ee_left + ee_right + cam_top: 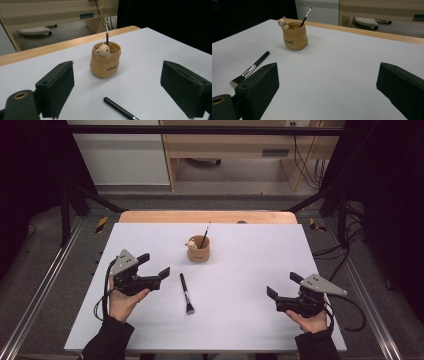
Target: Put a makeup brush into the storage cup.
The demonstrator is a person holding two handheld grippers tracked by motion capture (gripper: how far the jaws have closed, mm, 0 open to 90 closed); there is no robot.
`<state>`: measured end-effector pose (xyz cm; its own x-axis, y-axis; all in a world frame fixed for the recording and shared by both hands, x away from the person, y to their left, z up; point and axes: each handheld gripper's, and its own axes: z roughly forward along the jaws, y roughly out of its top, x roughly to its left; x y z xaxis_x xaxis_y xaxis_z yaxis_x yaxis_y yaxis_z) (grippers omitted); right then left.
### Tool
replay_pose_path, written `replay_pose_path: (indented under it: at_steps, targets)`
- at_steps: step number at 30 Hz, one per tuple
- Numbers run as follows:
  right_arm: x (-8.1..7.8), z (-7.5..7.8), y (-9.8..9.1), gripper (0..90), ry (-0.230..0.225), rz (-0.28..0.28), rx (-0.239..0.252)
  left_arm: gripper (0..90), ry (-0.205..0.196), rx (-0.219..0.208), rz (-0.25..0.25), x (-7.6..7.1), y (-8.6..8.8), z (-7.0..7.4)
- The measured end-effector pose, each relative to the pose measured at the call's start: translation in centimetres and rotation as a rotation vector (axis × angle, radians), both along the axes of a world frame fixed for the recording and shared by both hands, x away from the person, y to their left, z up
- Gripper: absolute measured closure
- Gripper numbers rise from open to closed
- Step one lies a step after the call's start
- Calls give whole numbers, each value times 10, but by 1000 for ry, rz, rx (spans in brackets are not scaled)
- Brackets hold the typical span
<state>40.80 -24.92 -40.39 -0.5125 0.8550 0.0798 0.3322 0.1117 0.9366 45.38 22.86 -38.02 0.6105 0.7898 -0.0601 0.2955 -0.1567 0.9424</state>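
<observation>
We had one thin brush [205, 234] in bear pot [198, 249]; flat brush [186, 293] lay on tabletop [240, 315], approx. half done. Left tongs [155, 268] & right tongs [283, 285] were apart, empty.

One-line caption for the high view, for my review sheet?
Both grippers, left and right, open beside a flat brush; thin brush in bear pot.

high view: overhead, facing forward-down | gripper views: low, near table [250, 320] | shared: pot [198, 249], brush [186, 293]
</observation>
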Motion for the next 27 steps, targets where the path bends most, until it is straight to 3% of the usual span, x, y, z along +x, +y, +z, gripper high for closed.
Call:
replay_pose_path:
  at_steps: [11,27]
  targets:
    - [-2,2,-3,50,-2,-7,6,100,4,-14,23,-15,19,-9]
    - [-1,1,-2,49,1,-9,-5,97,23,-11,94,-27,52,-22]
